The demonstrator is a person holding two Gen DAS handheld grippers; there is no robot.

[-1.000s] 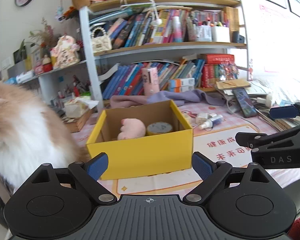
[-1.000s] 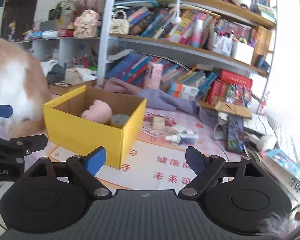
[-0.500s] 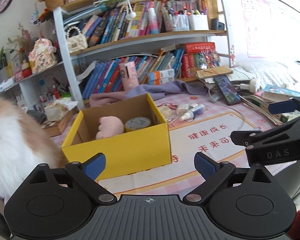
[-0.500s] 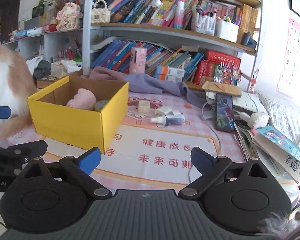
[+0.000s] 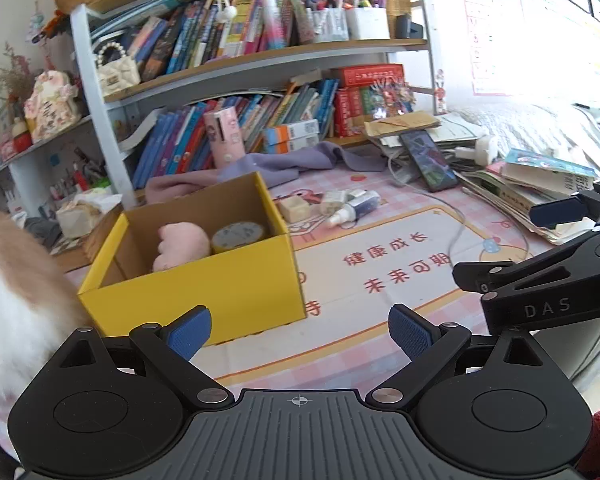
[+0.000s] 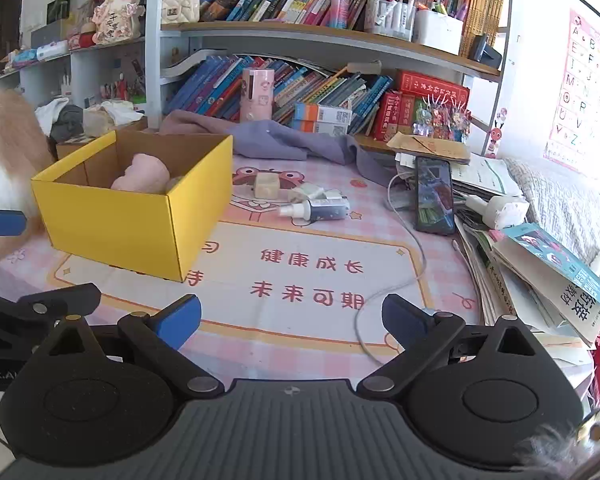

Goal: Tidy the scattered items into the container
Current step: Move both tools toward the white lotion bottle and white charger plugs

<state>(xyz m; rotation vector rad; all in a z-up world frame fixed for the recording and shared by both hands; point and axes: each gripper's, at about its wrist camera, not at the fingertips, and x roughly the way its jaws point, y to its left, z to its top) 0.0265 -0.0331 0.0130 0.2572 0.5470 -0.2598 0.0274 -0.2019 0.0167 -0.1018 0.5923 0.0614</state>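
Left claw (image 5: pixel 300 330) wide open, empty. Right claw (image 6: pixel 291 320) same. Yellow box (image 5: pixel 204 288) on desk (image 6: pixel 300 320) holds pink plush (image 5: pixel 182 244), possibly tape roll (image 5: pixel 238 236). Spray bottle (image 6: pixel 316 210) right of box.

Strong daylight floods in from the right side, blowing out the bedding (image 5: pixel 540 120) and wall poster (image 6: pixel 580 92) to near white. The desk mat (image 6: pixel 300 248) is evenly lit with soft shadows. Fisheye distortion bends the bookshelf (image 5: pixel 260 56) and darkens the corners. Focus stays sharp mid-frame.
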